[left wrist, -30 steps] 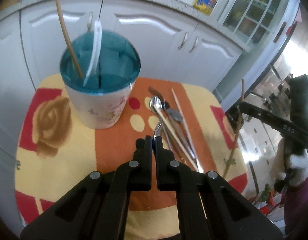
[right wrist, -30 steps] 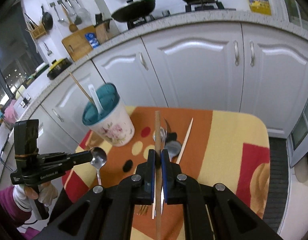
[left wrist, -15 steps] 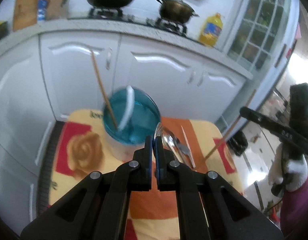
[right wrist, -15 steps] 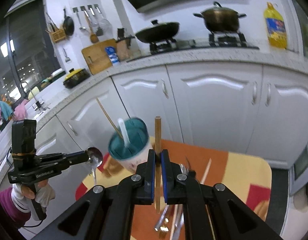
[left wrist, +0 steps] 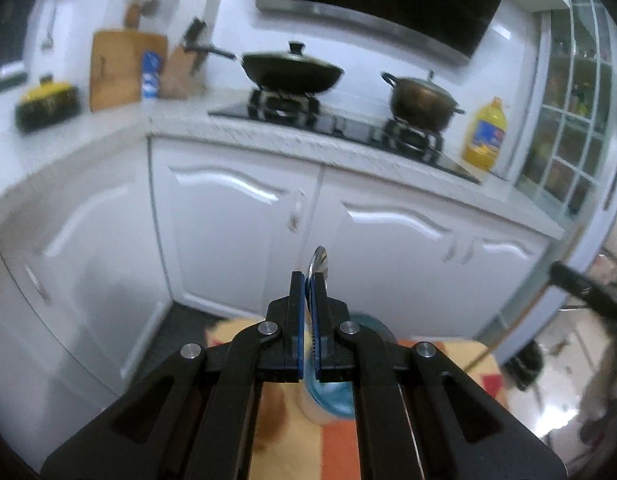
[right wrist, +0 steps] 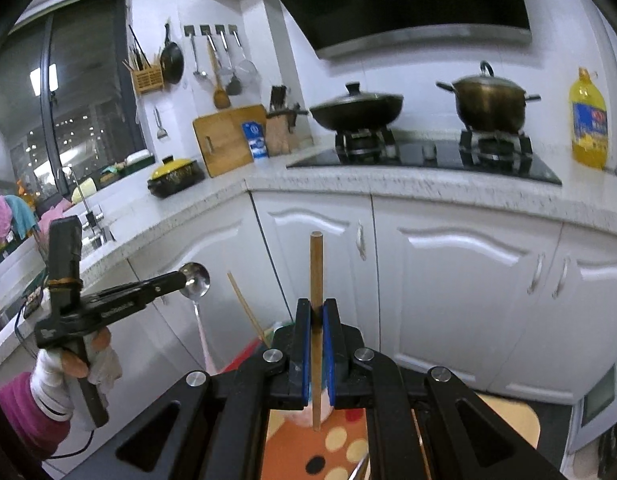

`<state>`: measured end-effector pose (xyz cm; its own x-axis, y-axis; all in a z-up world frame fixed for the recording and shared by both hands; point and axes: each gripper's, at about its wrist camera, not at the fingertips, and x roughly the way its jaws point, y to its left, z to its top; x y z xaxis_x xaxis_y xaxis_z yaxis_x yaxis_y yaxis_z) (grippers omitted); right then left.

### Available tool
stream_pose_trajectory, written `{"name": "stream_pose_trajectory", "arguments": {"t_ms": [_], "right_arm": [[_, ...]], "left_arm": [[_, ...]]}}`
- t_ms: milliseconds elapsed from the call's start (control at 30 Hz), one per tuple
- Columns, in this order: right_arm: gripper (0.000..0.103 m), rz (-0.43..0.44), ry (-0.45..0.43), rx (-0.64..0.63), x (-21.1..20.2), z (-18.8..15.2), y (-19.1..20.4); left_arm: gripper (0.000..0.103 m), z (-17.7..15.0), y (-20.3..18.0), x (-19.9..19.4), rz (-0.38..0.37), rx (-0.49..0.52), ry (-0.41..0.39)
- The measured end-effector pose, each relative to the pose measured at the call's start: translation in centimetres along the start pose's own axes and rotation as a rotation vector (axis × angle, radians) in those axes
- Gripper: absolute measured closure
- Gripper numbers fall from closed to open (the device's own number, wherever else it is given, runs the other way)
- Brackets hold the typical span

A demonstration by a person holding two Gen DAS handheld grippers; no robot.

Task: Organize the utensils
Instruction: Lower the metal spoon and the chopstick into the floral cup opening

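Note:
My left gripper (left wrist: 306, 280) is shut on a metal spoon (left wrist: 317, 264), whose bowl stands up above the fingertips. Low behind its fingers sits the teal-lined cup (left wrist: 374, 326) on the orange and yellow table (left wrist: 340, 452). My right gripper (right wrist: 316, 308) is shut on an upright wooden chopstick (right wrist: 316, 276). To the left in the right wrist view, a gloved hand (right wrist: 88, 364) holds the left gripper (right wrist: 176, 278) with the spoon (right wrist: 194, 280) hanging handle down. The cup (right wrist: 280, 326), mostly hidden behind the right fingers, holds a chopstick (right wrist: 244, 308) and a white spoon (right wrist: 202, 340).
White cabinets (right wrist: 448, 280) and a stone counter (right wrist: 388, 180) rise behind the table. On the stove stand a wok (right wrist: 356, 110) and a pot (right wrist: 488, 100), with an oil bottle (right wrist: 588, 124) at the right. More utensils (right wrist: 362, 466) lie on the table.
Both grippers have risen and tipped up with spoon and chopstick still in them. The cup and table have slid to the bottom of both views; counter and stove now fill them.

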<state>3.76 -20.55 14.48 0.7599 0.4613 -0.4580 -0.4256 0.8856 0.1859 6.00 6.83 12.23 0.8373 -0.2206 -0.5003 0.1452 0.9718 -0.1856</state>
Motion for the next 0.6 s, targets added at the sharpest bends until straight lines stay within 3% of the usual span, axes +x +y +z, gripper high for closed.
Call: {"name": "stream_pose_trajectory", "arguments": {"t_ms": [233,600], "right_arm": [[0.098,-0.002,-0.024,-0.018,2.1,2.4,0.6],[0.098,0.007,0.046,-0.036,8.4,1.6,0.8]], "left_arm": [[0.102,0.6,0.1,3.1,0.108,0.029,-0.036],[0.102,-1.7,-1.7,6.5,0.208,0.117,-0.049]]}}
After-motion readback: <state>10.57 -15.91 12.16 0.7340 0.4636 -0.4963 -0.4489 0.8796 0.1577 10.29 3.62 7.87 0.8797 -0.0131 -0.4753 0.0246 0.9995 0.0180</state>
